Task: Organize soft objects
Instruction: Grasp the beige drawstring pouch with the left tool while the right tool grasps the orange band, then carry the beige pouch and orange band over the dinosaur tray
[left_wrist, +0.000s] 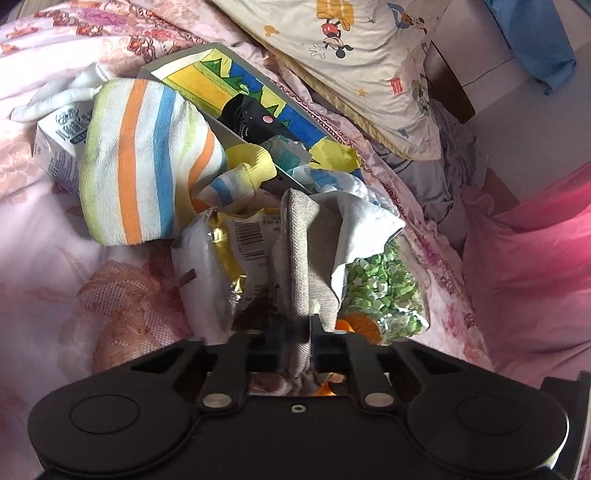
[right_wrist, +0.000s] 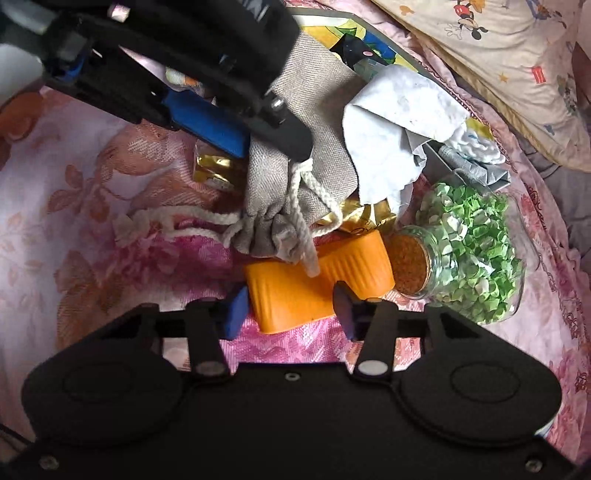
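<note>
Pinching linen pouch (right_wrist: 314, 122): left tongs (right_wrist: 273, 144); right tongs (right_wrist: 290, 312) straddling orange cup (right_wrist: 291, 299).

Left gripper (left_wrist: 301, 326) angled down, jaws clamped tight on cloth. Right gripper (right_wrist: 291, 308) pitched steeper down, jaws partly apart, straddling orange item, contact unclear.

Home bedroom, floral quilt (left_wrist: 55, 206), cartoon-print pillow (left_wrist: 354, 55)

A bed with a pink flowery blanket (right_wrist: 92, 206) holds a messy pile. On it lie an orange cup (right_wrist: 295, 295), a glass jar (right_wrist: 476, 254) of green bits, a striped towel (left_wrist: 140, 162), a milk carton (left_wrist: 59, 147) and a cartoon pillow (left_wrist: 369, 70).
</note>
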